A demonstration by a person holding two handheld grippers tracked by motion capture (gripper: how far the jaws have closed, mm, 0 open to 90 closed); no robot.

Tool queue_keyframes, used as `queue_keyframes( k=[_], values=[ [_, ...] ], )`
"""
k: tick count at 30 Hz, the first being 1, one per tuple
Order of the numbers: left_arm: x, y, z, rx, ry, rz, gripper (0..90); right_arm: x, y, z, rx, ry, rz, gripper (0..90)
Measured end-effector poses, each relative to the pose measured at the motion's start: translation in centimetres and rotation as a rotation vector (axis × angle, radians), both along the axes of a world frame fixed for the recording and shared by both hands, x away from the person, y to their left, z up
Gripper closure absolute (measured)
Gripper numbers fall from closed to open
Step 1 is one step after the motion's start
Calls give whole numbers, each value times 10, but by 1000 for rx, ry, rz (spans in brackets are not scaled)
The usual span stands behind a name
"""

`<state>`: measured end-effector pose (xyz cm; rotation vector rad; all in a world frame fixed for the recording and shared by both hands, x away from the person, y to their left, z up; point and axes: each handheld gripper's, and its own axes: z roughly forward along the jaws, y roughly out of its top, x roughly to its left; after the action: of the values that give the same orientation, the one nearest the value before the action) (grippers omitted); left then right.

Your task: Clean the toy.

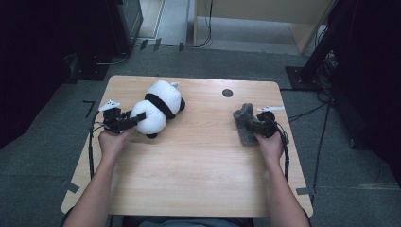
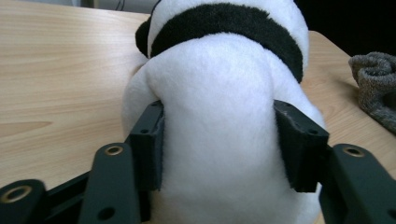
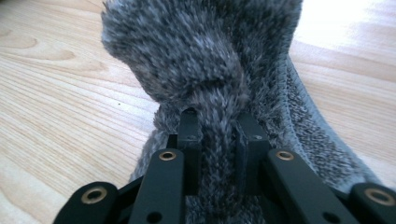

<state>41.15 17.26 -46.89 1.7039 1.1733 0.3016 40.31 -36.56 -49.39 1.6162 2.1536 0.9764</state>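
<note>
A: What is the left gripper (image 1: pixel 138 119) doing?

B: Its jaws are sitting on either side of the white rump of the panda plush (image 2: pixel 224 116). In the left gripper view both pads are lying against the fur, which is bulging out between them, so they are gripping the toy. The panda is lying on the counter (image 1: pixel 198 165) toward its far left, its head pointing away from the person.

A: And the right gripper (image 1: pixel 253 126)?

B: That one is pinching a narrow fold of the grey fuzzy toy (image 3: pixel 219 70). In the right gripper view the jaws are standing close together with the grey pile squeezed between them. The grey toy is resting on the counter near its right edge, well apart from the panda.

A: Anything else there?

B: A small dark round spot (image 1: pixel 227 92) is showing on the counter's far side, between the two toys.
</note>
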Motion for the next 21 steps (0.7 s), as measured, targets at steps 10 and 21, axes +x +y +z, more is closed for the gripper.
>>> queue_keyframes(
  k=[10,21],
  values=[
    [2,3,5,-26,-15,23,193,3,-1,-8,1,4,4,461],
    [-3,6,21,-7,-6,-2,182,-2,-4,6,17,-15,-12,408]
  ],
)
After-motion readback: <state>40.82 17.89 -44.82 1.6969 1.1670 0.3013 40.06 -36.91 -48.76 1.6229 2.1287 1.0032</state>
